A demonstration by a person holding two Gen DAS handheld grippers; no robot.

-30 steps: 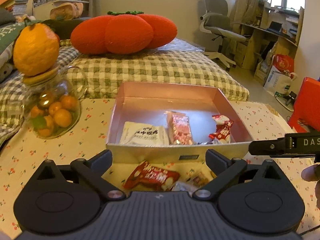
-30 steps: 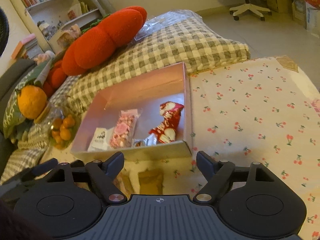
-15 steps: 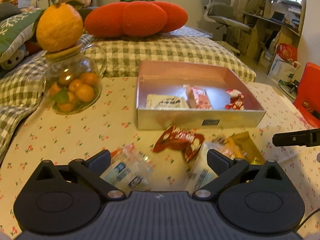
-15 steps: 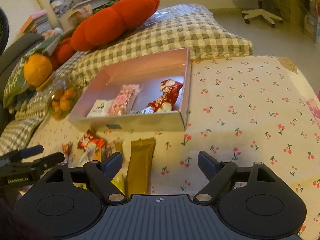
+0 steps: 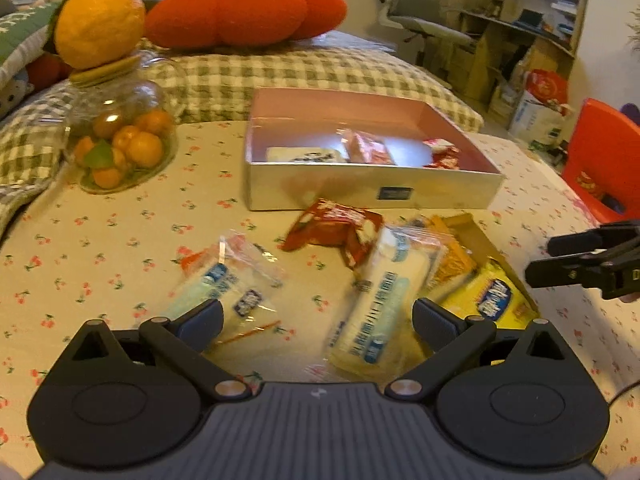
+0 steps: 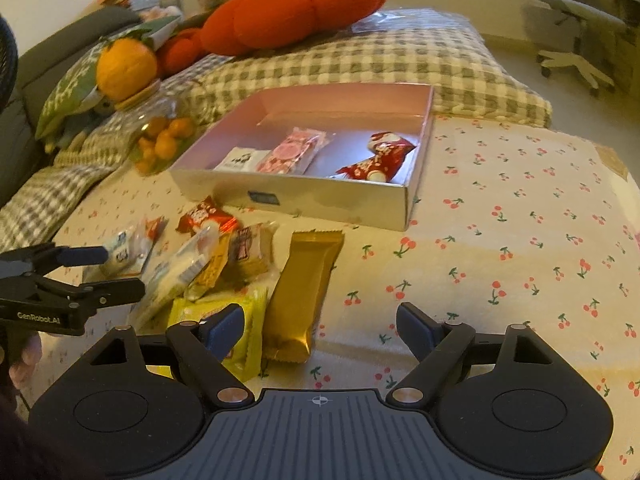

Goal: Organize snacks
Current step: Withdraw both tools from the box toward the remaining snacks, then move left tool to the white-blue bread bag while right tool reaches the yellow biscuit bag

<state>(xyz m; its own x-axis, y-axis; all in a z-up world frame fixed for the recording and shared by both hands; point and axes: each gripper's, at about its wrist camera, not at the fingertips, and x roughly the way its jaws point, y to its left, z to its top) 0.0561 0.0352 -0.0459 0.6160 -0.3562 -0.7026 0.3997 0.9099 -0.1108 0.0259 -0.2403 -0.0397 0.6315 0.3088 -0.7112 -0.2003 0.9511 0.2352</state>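
Both of our hand-held grippers hang over the snack pile with nothing between the jaws: the left hand-held gripper [image 5: 316, 322] is spread wide above the clear-wrapped packets, the right hand-held gripper [image 6: 318, 322] spread just as wide over the gold one. Nearest to us lie the long clear-wrapped white wafer packet [image 5: 384, 300], the small clear packet with blue print [image 5: 228, 280], the crinkly yellow foil packet [image 6: 236, 320] and the glossy gold foil bar [image 6: 304, 292], partly overlapping. We judge all of them light, thin-skinned and slippery, the contents likely brittle, so a gentle pinch across the narrow middle of a bar, or on a sealed end flap, looks safest. The gold bar lies free on its right side and seems the easiest pick. Just beyond sit a crumpled red foil wrapper [image 5: 336, 232] and a small brown-printed biscuit pack [image 6: 250, 250]. Past those stands the shallow silver cardboard box with pink lining [image 5: 372, 192], already holding a white sachet [image 6: 242, 160], a pink packet [image 6: 294, 150] and a red-and-white wrapped sweet [image 6: 380, 156]; much of its floor is bare. The counter wears a cream cherry-print cloth [image 6: 520, 240], soft and liable to ruck under a scraping finger. Left of the box is a glass jar of small oranges [image 5: 120, 136] topped by a big yellow citrus fruit [image 5: 100, 20]. Behind come a green checked quilt [image 5: 304, 72], a red pumpkin-shaped cushion [image 5: 244, 12] and an office chair [image 5: 420, 16] by a desk.
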